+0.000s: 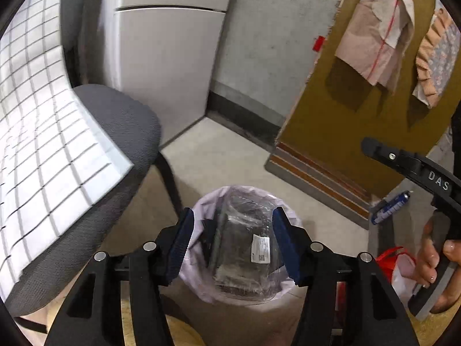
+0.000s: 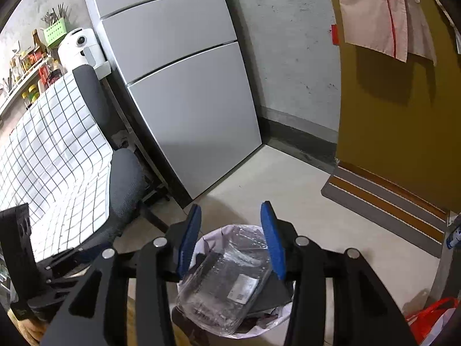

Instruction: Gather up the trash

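A round trash bin (image 1: 201,210) lined with a pale plastic bag stands on the floor. A clear plastic package with a white label (image 1: 245,248) and dark items lies inside it. My left gripper (image 1: 232,219) hangs open and empty above the bin, its blue pads wide apart. The bin also shows in the right wrist view (image 2: 276,320), with the package (image 2: 224,285) sticking out of it. My right gripper (image 2: 232,216) is open and empty above the bin's far rim. The right gripper's handle (image 1: 432,178), held by a hand, shows at the right of the left wrist view.
A grey office chair (image 1: 115,132) draped with a checked cloth (image 1: 43,132) stands left of the bin. A silver fridge (image 2: 184,86) stands behind. An ochre door (image 2: 397,121) with a striped mat (image 2: 383,204) is at right. A red-and-white bag (image 2: 432,317) lies at lower right.
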The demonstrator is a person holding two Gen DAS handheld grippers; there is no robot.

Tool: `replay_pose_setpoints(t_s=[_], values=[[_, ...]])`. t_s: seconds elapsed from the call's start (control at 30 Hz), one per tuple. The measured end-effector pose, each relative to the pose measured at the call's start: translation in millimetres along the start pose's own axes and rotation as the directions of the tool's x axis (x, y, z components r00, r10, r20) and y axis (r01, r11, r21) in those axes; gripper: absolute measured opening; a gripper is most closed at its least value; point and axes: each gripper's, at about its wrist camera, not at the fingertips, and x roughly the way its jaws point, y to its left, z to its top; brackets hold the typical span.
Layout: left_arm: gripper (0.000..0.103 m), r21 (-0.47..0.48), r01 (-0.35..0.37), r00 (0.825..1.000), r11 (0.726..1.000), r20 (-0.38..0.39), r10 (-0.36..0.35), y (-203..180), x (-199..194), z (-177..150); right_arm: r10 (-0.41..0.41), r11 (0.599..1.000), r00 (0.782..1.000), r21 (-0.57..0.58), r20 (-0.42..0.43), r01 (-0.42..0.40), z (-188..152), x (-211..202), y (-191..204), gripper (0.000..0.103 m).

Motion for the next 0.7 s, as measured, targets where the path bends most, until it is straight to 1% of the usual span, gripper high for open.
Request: replay_pose_setpoints(t_s=[0.03,0.07,0.1,0.13,0.17,0.2,0.23,0.3,0.33,0.4,0.43,0.47,0.5,0.53,0.6,0.7], values=[[0.058,-0.003,-0.019,1.000,1.000,0.005,0.020,3,-4,-1,0.006,1.000,1.000,-0.007,-0.006,-0.006,-1,1,2,0.043],[0.061,-0.007,-0.043,0.999,0.999,0.007,0.043,7,-7,-2,0.012,1.000,1.000,-0.013,-0.013,-0.012,-2,3,5,0.044],[0.063,-0.012,-0.079,0.997,0.997,0.009,0.079,12,-12,-4,0.019,1.000,1.000,-0.022,-0.024,-0.020,-3,5,10,0.048],[0.067,-0.016,-0.102,0.995,0.995,0.016,0.103,17,-18,-5,0.028,0.999,0.999,-0.031,-0.035,-0.029,-4,6,13,0.048],[0.076,-0.020,-0.120,0.993,0.993,0.019,0.120,20,-23,-6,0.038,0.998,0.998,-0.042,-0.043,-0.040,-5,6,18,0.050],[0.079,-0.025,-0.166,0.986,0.986,0.023,0.166,26,-30,-8,0.048,0.997,0.998,-0.057,-0.051,-0.051,-7,6,25,0.052],[0.079,-0.026,-0.202,0.979,0.979,0.028,0.202,30,-37,-10,0.053,0.996,0.997,-0.069,-0.057,-0.057,-7,6,31,0.053],[0.084,-0.033,-0.257,0.966,0.966,0.024,0.258,38,-49,-11,0.073,0.992,0.994,-0.099,-0.077,-0.080,-9,3,47,0.060],[0.086,-0.037,-0.288,0.957,0.957,0.021,0.289,41,-57,-12,0.085,0.989,0.993,-0.115,-0.083,-0.094,-10,1,55,0.062],[0.087,-0.057,-0.326,0.944,0.943,0.026,0.328,50,-75,-15,0.092,0.982,0.991,-0.156,-0.099,-0.107,-10,-5,73,0.072],[0.087,-0.073,-0.348,0.937,0.935,0.018,0.350,56,-84,-16,0.096,0.978,0.990,-0.176,-0.107,-0.114,-11,-8,81,0.075],[0.088,-0.090,-0.363,0.931,0.927,0.011,0.366,61,-93,-17,0.102,0.972,0.988,-0.198,-0.118,-0.124,-11,-12,91,0.081],[0.088,-0.103,-0.369,0.928,0.924,0.007,0.371,65,-100,-18,0.111,0.966,0.985,-0.218,-0.131,-0.138,-10,-17,101,0.086],[0.089,-0.120,-0.378,0.925,0.918,-0.003,0.380,71,-110,-19,0.119,0.961,0.983,-0.232,-0.139,-0.149,-9,-20,107,0.088],[0.089,-0.152,-0.403,0.914,0.902,-0.023,0.405,77,-126,-21,0.127,0.950,0.980,-0.267,-0.155,-0.165,-7,-28,124,0.096],[0.092,-0.178,-0.430,0.901,0.885,-0.028,0.433,85,-153,-24,0.117,0.934,0.981,-0.318,-0.156,-0.162,-3,-47,149,0.097]])
